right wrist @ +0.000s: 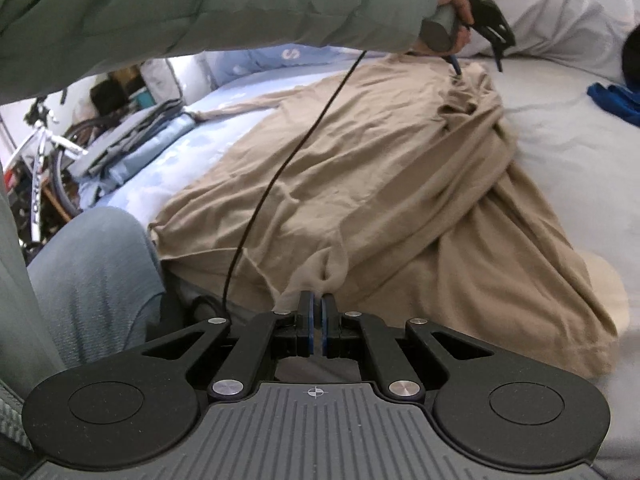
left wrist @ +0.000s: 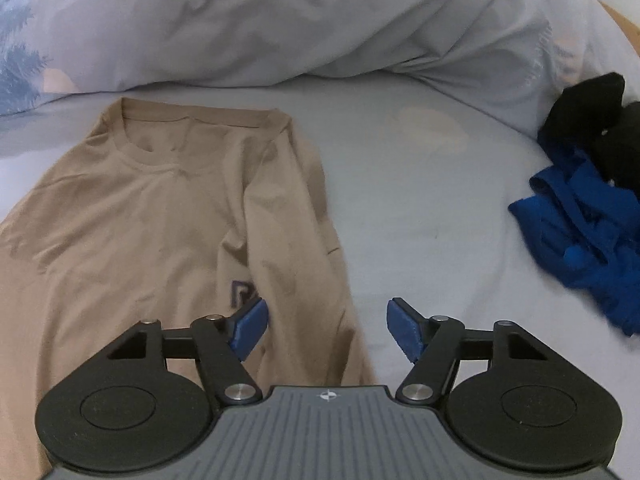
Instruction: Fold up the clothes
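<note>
A tan long-sleeved shirt lies on the pale bed sheet, collar towards the pillows, with its right side folded over the body. My left gripper is open and empty, just above the folded edge of the shirt. In the right wrist view the same shirt spreads across the bed. My right gripper is shut on a bunched piece of its near hem. The left gripper shows there at the far end of the shirt, held by a hand.
A pile of blue and black clothes lies at the right on the bed. Crumpled pale pillows and duvet lie behind the shirt. A green-sleeved arm and a cable cross above the shirt. A bicycle stands beside the bed.
</note>
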Demonstrator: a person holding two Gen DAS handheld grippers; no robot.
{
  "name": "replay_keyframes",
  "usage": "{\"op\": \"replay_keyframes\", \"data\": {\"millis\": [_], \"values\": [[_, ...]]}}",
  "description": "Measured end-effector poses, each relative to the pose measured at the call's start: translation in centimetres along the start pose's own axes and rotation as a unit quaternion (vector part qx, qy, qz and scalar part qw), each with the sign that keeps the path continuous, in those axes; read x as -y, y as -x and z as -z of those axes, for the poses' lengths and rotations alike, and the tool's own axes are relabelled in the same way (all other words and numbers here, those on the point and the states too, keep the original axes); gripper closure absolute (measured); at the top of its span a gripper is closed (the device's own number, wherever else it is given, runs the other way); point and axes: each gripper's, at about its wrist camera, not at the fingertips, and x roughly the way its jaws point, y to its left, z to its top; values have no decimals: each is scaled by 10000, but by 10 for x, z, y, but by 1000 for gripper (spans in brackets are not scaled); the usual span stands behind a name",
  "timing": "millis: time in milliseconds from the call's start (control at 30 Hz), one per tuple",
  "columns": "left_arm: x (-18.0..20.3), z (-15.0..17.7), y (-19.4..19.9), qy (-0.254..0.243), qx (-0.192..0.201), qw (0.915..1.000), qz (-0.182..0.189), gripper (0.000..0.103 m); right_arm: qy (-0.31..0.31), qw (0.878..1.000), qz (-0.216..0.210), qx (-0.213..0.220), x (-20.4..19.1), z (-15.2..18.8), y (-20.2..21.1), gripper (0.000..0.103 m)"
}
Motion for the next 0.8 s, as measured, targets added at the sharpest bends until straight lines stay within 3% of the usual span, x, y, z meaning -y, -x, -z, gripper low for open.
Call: {"op": "replay_keyframes", "data": {"millis": [167,267,433,533,800], "values": [[2,-3,-9,21,-200,9995,-231,51,-88,9999,9,97,5,-1,7,98],[2,0,-4,176,-254,9994,-166,55,-126,9998,32,123,8,0,9,98],[3,-5,19,407,-192,9986,273,55,-172,9998,10,121,11,2,8,98],[6,-6,30,250,-80,9984,501,51,-192,9997,-11,124,12,4,6,98],[11,-4,7,81,-265,9995,-128,50,-255,9996,-45,128,12,3,8,98]]}}
